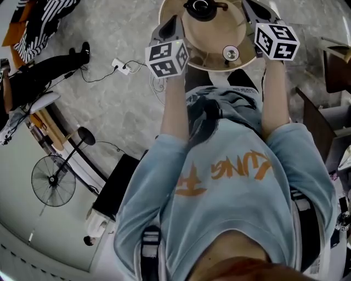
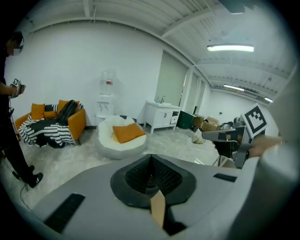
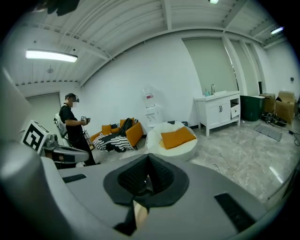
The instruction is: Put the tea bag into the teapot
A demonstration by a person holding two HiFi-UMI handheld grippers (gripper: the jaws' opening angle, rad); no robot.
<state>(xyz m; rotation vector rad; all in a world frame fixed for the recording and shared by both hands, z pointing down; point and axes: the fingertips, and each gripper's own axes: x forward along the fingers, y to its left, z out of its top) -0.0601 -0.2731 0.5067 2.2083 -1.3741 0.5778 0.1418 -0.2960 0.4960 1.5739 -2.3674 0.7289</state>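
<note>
Both are sitting pinched shut on nothing: left gripper (image 2: 150, 177), right gripper (image 3: 146, 180). Teapot (image 1: 202, 8) is sitting top centre on the round table (image 1: 207, 43). The tea bag isn't showing anywhere. I'm guessing it's light and floppy, so I'm thinking pinch its top edge.

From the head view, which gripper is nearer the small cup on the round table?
Right. The right gripper sits just up and right of the small cup, over the table edge. The left gripper is across the table, at its left edge.
</note>
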